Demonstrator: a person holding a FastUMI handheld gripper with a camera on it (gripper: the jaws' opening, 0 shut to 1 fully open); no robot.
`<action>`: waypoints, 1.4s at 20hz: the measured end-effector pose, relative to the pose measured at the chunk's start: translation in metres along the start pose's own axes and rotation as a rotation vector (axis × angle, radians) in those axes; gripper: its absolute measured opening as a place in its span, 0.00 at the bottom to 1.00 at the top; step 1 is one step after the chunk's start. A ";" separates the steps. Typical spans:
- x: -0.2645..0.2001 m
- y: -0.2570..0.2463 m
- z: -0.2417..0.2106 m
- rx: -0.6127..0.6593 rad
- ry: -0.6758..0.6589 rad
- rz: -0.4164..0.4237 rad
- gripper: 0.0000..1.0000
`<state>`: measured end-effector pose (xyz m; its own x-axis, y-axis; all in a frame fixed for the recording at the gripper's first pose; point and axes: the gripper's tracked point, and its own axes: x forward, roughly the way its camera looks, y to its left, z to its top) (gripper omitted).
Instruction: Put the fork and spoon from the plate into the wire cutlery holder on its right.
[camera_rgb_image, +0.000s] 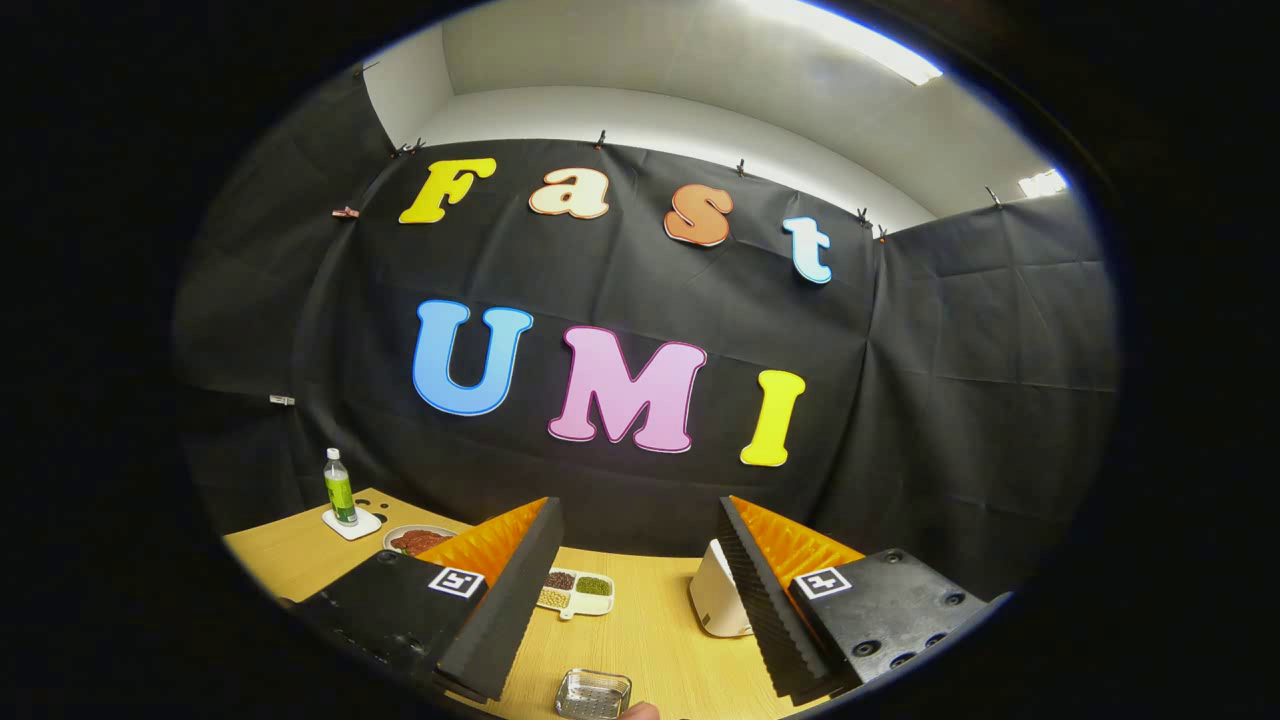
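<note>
Wooden tabletop below, gripper spread wide and empty above the small metal mesh tray; fork, spoon untouched, I'd say.

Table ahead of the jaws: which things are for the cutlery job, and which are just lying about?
For the job: gripper, jaws open; wire holder low between them.
Lying about: bottle on its coaster; plate of red food; tray of beans; white box.
</note>
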<state>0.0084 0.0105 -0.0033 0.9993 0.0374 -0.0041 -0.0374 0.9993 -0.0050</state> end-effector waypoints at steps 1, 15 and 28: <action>0.000 0.000 -0.002 0.000 0.004 0.001 0.96; -0.009 0.134 -0.051 0.209 0.113 -0.059 0.96; -0.118 0.269 -0.272 0.112 0.826 -0.012 0.79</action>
<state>-0.1210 0.2731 -0.2765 0.6735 0.0550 -0.7372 0.0171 0.9958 0.0900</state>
